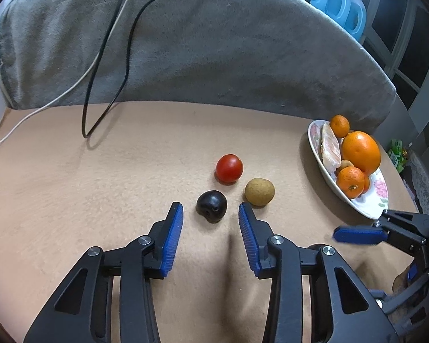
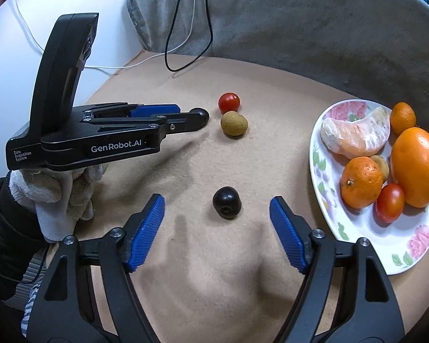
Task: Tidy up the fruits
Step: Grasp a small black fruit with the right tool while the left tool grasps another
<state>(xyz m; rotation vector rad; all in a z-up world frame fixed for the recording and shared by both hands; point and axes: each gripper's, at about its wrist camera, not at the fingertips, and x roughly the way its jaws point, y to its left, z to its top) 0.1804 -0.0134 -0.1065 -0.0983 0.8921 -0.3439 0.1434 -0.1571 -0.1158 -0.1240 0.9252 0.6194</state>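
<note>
White "GenRobot.AI" lettering marks the left tongs (image 2: 186,120).

— What's the surface?
— A tan cloth-covered table (image 2: 243,271).
— And on it?
— A dark fruit (image 2: 226,202) at centre, a red tomato (image 2: 228,102) and brown fruit (image 2: 233,123) at 12 o'clock (touching), a floral plate (image 2: 323,200) at 3, cables (image 2: 168,63) at 11.

The left gripper (image 2: 206,115) is showing "GenRobot.AI" in white on its black side, and a smaller white label reading "Data Acquisition System" is sitting near its rear end.
</note>
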